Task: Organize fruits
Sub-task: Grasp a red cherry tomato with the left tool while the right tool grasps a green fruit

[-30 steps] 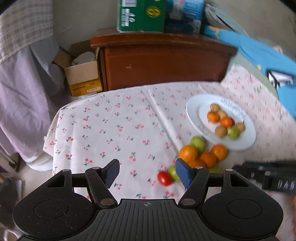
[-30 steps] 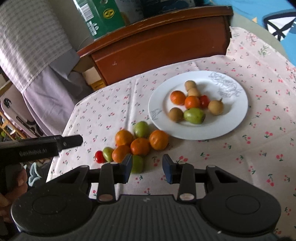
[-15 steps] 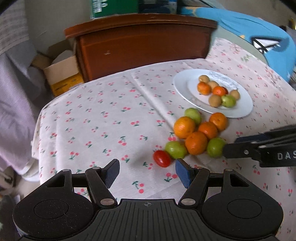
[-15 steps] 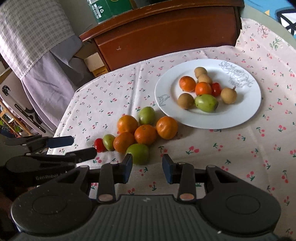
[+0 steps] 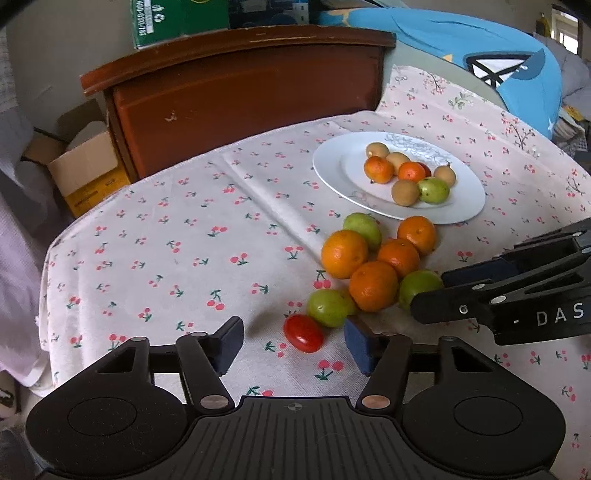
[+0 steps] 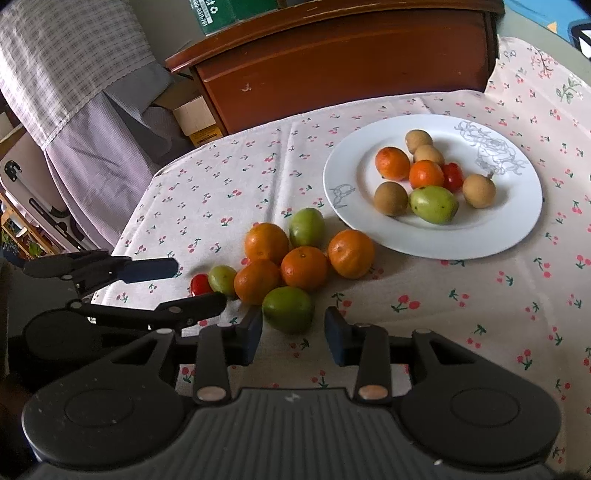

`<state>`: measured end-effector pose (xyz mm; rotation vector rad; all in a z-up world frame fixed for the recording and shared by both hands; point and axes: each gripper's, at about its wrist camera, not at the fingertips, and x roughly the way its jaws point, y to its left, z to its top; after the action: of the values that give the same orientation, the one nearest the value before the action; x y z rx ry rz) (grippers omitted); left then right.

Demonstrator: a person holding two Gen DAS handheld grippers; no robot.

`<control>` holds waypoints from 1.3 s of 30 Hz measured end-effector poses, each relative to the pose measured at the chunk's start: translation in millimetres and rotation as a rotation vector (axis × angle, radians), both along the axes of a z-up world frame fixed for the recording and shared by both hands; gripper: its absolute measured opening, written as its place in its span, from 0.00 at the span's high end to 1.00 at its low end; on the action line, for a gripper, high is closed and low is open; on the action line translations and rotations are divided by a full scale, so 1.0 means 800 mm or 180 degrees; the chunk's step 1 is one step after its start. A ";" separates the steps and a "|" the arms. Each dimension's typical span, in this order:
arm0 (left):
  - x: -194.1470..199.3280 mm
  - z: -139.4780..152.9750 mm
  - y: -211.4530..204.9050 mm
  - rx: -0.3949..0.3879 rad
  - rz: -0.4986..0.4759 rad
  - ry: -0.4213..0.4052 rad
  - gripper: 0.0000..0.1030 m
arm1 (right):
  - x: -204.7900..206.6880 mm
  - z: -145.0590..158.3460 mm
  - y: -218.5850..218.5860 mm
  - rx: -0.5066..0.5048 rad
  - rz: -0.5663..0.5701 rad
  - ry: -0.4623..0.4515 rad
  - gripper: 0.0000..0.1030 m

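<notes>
A red cherry tomato [image 5: 303,333] lies on the cherry-print tablecloth between the fingers of my left gripper [image 5: 293,345]. Its jaws are closing, and the pads stand clear of the tomato. Beside the tomato sits a loose pile of oranges [image 5: 344,253] and green fruits [image 5: 330,307]. My right gripper [image 6: 293,334] is open, its tips either side of the nearest green fruit [image 6: 288,308] without touching it. A white plate [image 5: 461,214] behind the pile holds several small fruits. In the right wrist view the left gripper [image 6: 147,284] reaches in from the left.
A brown wooden cabinet [image 5: 240,96] stands behind the table with a green carton [image 5: 177,18] on top. A cardboard box [image 5: 85,173] sits on the floor at the left. Blue cloth [image 5: 480,55] lies at the back right. The table's edge [image 5: 48,266] drops off at the left.
Both grippers have come lower and closer to the fruit pile. The left jaws have narrowed around the red tomato, and the right gripper's tips now flank the green fruit.
</notes>
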<state>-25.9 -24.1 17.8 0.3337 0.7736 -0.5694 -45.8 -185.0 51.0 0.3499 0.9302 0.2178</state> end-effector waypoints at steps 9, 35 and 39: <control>-0.003 -0.003 -0.002 -0.0084 -0.0145 0.0096 0.66 | 0.001 -0.003 0.006 -0.0035 0.0038 -0.0041 0.67; -0.032 0.031 -0.010 -0.0193 -0.0184 0.0055 0.75 | -0.008 0.015 -0.009 0.0153 -0.0075 -0.0079 0.70; -0.033 0.030 -0.011 -0.0148 -0.0177 0.0053 0.75 | -0.009 0.015 -0.011 0.0148 -0.0089 -0.0074 0.70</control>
<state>-52.4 -32.6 41.4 0.3085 0.7678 -0.6422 -52.8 -193.7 62.8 0.4023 0.8978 0.2178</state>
